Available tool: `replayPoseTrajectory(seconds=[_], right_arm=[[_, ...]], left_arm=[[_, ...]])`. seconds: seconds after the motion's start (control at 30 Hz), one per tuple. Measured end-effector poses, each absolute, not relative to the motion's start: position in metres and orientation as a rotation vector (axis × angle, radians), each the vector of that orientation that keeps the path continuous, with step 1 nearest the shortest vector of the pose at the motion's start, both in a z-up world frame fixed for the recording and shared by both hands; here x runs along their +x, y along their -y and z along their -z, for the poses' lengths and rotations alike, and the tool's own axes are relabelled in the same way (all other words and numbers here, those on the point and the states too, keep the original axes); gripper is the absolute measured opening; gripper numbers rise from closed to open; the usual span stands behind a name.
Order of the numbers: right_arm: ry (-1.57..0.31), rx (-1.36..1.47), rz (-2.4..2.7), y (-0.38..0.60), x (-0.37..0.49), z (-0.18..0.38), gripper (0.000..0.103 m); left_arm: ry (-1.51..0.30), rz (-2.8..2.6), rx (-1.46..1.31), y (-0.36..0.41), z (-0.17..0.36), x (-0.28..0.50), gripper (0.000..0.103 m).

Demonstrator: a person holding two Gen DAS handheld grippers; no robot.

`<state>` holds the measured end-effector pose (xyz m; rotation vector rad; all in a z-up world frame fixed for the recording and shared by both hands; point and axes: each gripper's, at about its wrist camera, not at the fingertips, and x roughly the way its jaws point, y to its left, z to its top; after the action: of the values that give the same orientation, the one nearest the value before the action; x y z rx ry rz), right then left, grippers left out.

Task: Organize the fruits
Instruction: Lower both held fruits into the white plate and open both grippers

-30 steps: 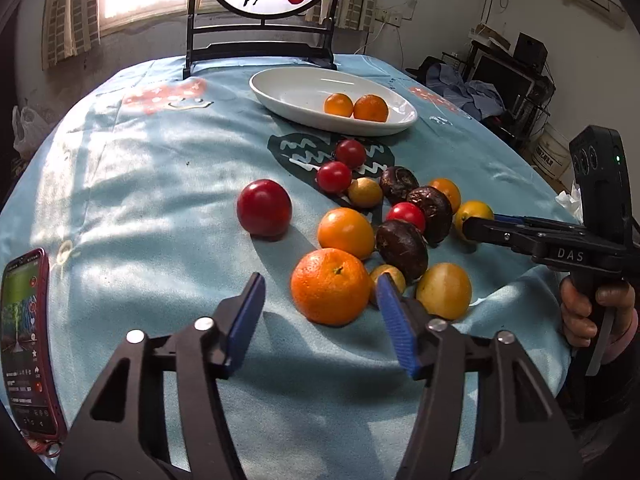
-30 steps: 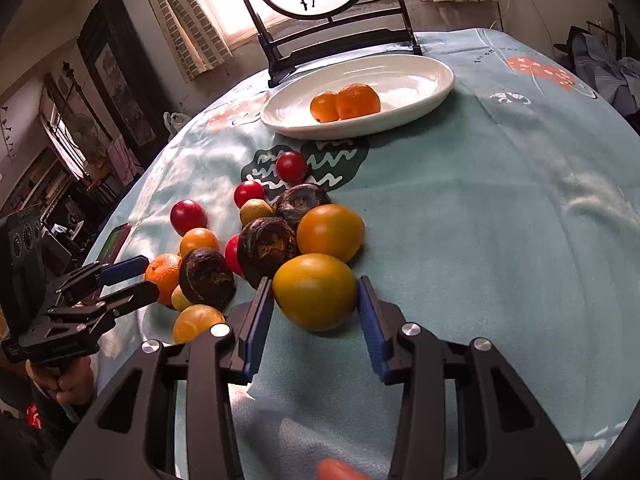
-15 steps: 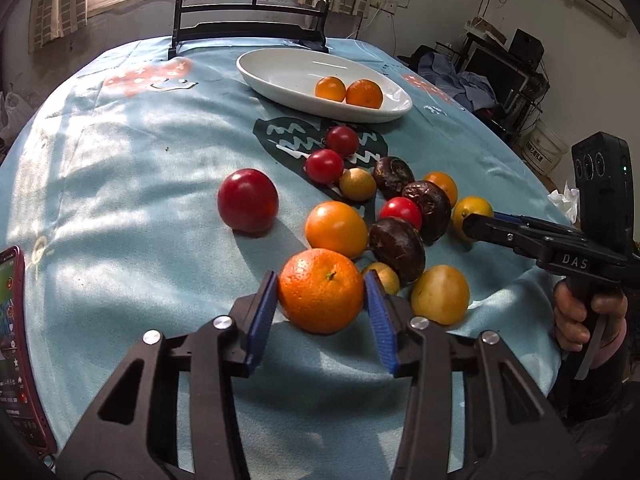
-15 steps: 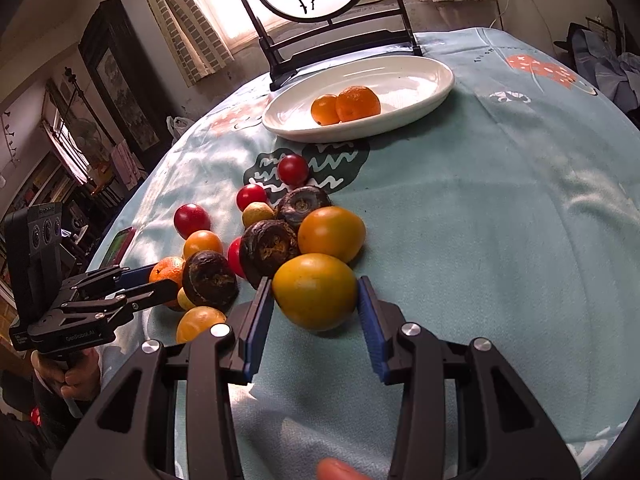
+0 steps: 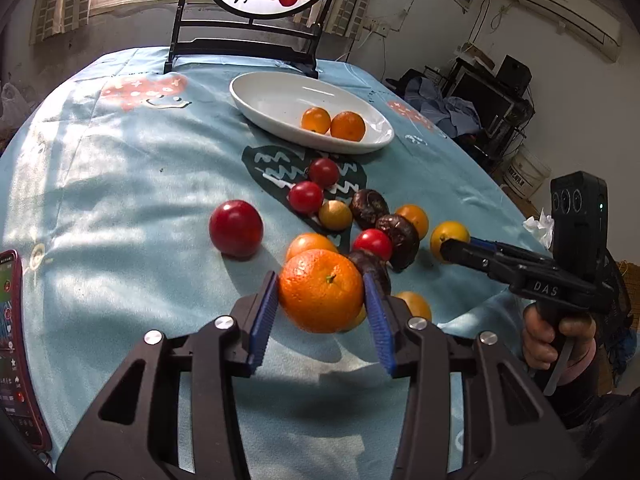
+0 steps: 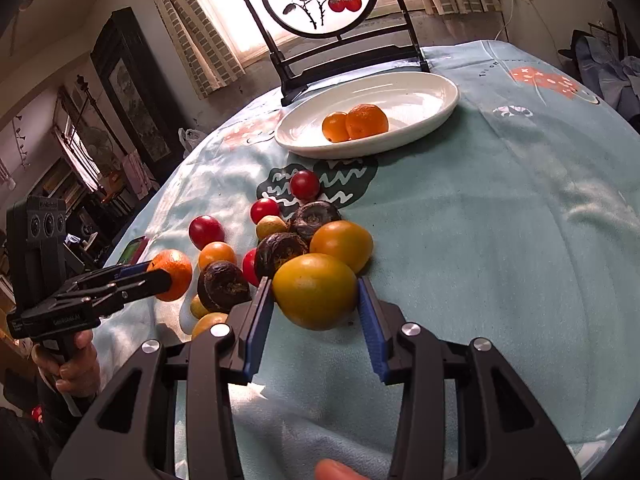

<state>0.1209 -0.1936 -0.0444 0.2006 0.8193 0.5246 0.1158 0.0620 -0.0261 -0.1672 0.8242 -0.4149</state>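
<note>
At the near edge of the fruit cluster on the table [image 5: 100, 184], both grippers have hold of a fruit apiece, which suits a two-handed carry to the white dish [image 5: 256, 92] at the far side. The left gripper [image 5: 320, 300] has just been closing, and its blue pads now press on either side of a large orange [image 5: 320, 290], gripping across its widest part so the round skin cannot squirt out. In the right wrist view that orange seems lifted slightly above the cloth, though I cannot be sure it is clear of it. The right gripper [image 6: 314, 300] is narrowed on a yellow-orange fruit [image 6: 316, 294]; its left pad touches the skin, the right pad sits at the fruit's edge, and the fruit rests on the cloth, touching a similar fruit [image 6: 342, 242] just beyond it.

Two small oranges [image 5: 334, 122] already lie together in the dish, so I judge that orange-coloured fruit is being gathered there. Red tomatoes [image 5: 306, 196], dark wrinkled fruits [image 6: 280, 252] and small yellow ones remain loose between the grippers and the dish, packed closely, so lifting either held fruit straight up first would avoid nudging its neighbours. A phone [image 5: 16, 344] lies at the near left edge, well apart from the fruit.
</note>
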Motion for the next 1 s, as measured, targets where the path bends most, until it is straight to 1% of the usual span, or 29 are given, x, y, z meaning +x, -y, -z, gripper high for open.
replayPoseTrajectory(seconds=[0.23, 0.47, 0.6, 0.7, 0.8, 0.93, 0.97, 1.0], right_arm=[[-0.746, 0.176, -0.510, 0.190, 0.145, 0.014, 0.043], [-0.677, 0.256, -0.360, 0.202, 0.233, -0.001, 0.043], [-0.711, 0.311, -0.313, 0.208, 0.280, 0.010, 0.043], [-0.747, 0.298, -0.282, 0.209, 0.304, 0.021, 0.043], [-0.788, 0.296, -0.287, 0.209, 0.320, 0.031, 0.043], [-0.796, 0.270, -0.288, 0.207, 0.331, 0.036, 0.043], [-0.799, 0.269, -0.292, 0.206, 0.332, 0.037, 0.044], [-0.799, 0.274, -0.305, 0.206, 0.332, 0.037, 0.052]], left_arm=[[-0.761, 0.398, -0.182, -0.051, -0.006, 0.155, 0.044], [-0.755, 0.327, -0.218, -0.029, -0.028, 0.235, 0.044], [-0.789, 0.245, -0.191, -0.022, -0.023, 0.284, 0.044], [-0.829, 0.185, -0.158, -0.019, -0.011, 0.315, 0.044], [-0.877, 0.174, -0.150, -0.018, 0.003, 0.335, 0.044], [-0.911, 0.168, -0.123, -0.012, 0.016, 0.349, 0.044], [-0.917, 0.167, -0.118, -0.011, 0.018, 0.350, 0.045], [-0.919, 0.166, -0.114, -0.011, 0.018, 0.350, 0.046]])
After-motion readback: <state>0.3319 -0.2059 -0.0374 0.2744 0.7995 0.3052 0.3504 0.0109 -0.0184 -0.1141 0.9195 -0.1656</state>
